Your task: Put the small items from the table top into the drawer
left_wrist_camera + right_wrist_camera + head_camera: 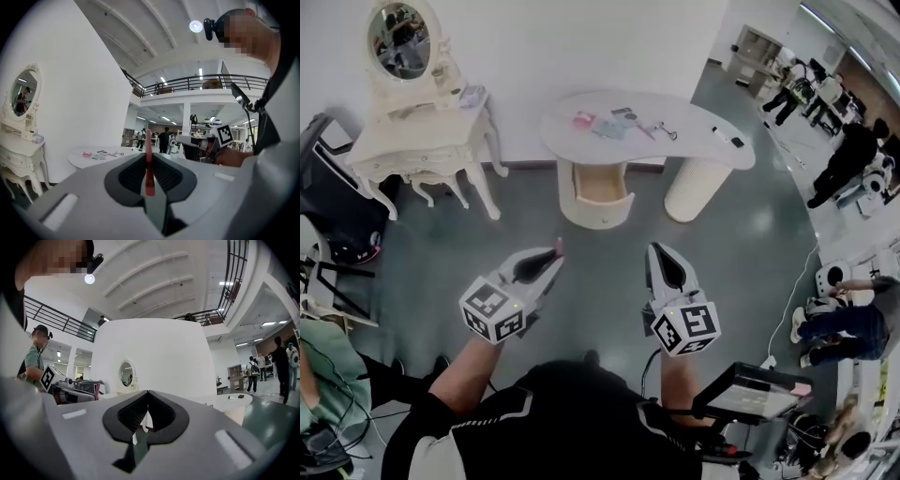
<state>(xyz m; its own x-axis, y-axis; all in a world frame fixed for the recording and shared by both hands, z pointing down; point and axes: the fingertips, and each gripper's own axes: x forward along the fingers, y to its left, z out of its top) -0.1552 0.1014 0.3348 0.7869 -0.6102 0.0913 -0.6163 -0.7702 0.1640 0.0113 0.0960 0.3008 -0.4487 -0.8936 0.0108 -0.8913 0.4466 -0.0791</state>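
The left gripper (pixel 553 259) is pinching a thin red stick (pixel 149 161) that is poking out beyond its jaws. The right gripper (pixel 655 251) is pressing its jaws together on nothing.

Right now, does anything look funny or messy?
Nothing is spilled or broken. The drawer stands open under the white table, and the left tongs pinch a thin red stick well away from it.
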